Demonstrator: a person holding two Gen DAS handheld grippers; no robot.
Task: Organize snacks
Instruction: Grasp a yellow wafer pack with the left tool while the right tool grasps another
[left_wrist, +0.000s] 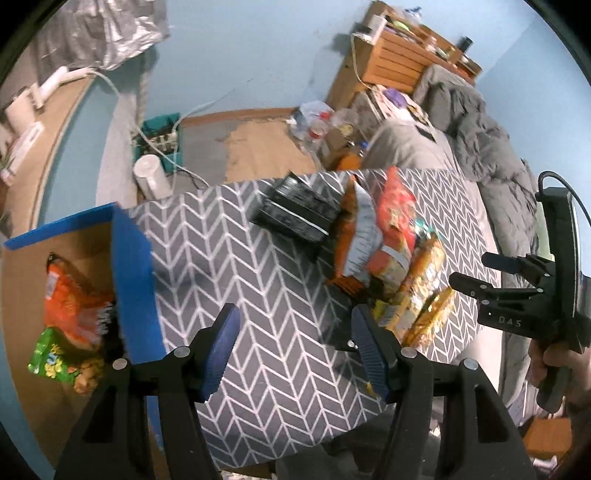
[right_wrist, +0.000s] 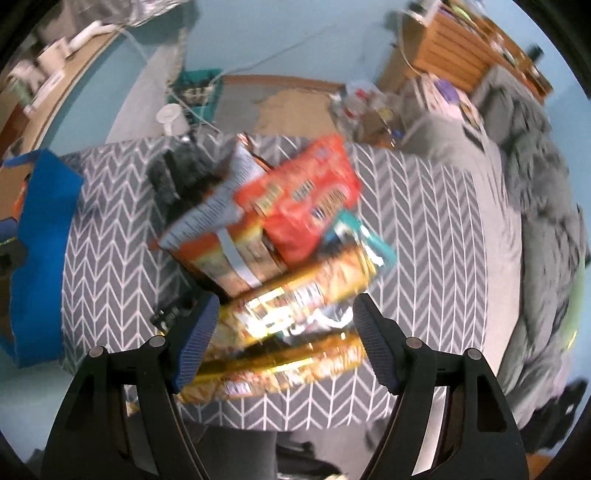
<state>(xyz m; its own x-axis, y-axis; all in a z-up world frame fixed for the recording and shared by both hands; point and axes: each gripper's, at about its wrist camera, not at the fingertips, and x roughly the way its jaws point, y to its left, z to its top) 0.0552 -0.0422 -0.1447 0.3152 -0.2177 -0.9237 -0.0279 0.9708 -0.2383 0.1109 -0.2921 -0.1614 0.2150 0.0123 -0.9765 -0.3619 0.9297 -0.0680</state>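
A pile of snack bags (left_wrist: 384, 251) lies on the grey chevron table (left_wrist: 258, 295); in the right wrist view it shows as a red bag (right_wrist: 306, 199) over yellow bags (right_wrist: 291, 302). A blue box (left_wrist: 133, 269) at the table's left holds an orange bag (left_wrist: 70, 299) and a green bag (left_wrist: 55, 362). My left gripper (left_wrist: 291, 350) is open and empty over the table between box and pile. My right gripper (right_wrist: 284, 343) is open, its fingers on either side of the yellow bags; it also shows in the left wrist view (left_wrist: 517, 291).
A black packet (left_wrist: 295, 214) lies at the table's far side, next to the pile. A bed with grey bedding (left_wrist: 480, 140) stands to the right. A white roll (left_wrist: 151, 177), a teal crate (left_wrist: 162, 136) and cables sit on the floor beyond the table.
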